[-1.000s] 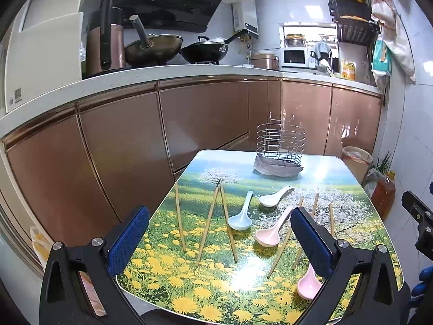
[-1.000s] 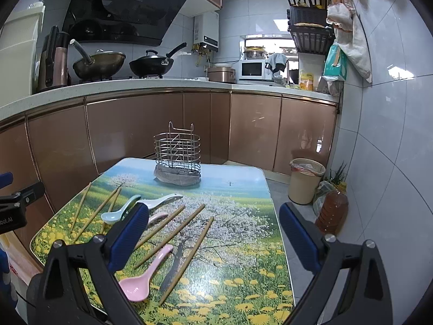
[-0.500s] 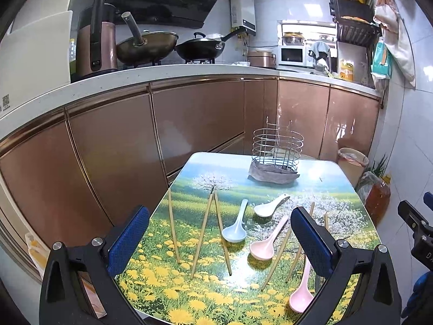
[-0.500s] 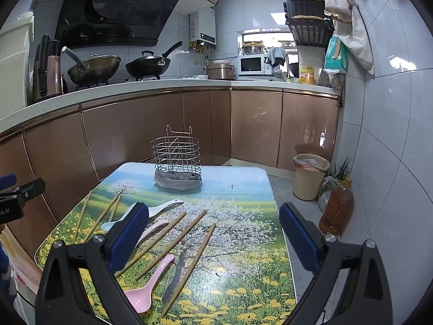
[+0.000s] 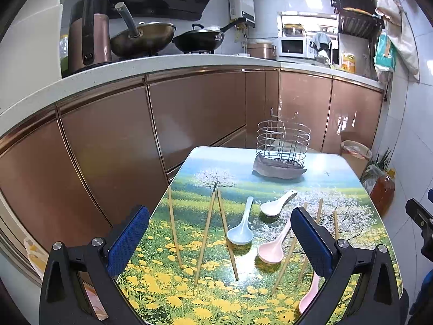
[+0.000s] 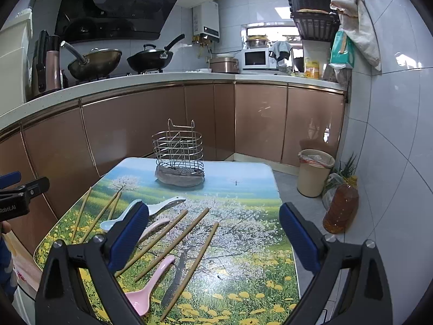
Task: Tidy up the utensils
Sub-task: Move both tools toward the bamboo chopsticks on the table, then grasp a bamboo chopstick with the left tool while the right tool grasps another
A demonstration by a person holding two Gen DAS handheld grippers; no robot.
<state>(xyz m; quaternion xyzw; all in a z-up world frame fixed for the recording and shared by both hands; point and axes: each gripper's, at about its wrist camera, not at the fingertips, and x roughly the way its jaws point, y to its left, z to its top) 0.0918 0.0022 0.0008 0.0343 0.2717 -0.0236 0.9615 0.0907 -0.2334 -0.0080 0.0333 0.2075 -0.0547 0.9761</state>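
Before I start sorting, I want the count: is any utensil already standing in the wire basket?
No, the wire basket stands empty, and the chopsticks and spoons lie on the table.

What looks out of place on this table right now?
The chopsticks and spoons lie scattered flat across the table at mixed angles, while the wire utensil holder at the far end stands empty. Nothing looks spilled or broken.

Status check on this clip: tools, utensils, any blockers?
Left tool, right tool open, empty. Chopsticks, spoons loose on table; wire caddy empty. Nothing blocking.
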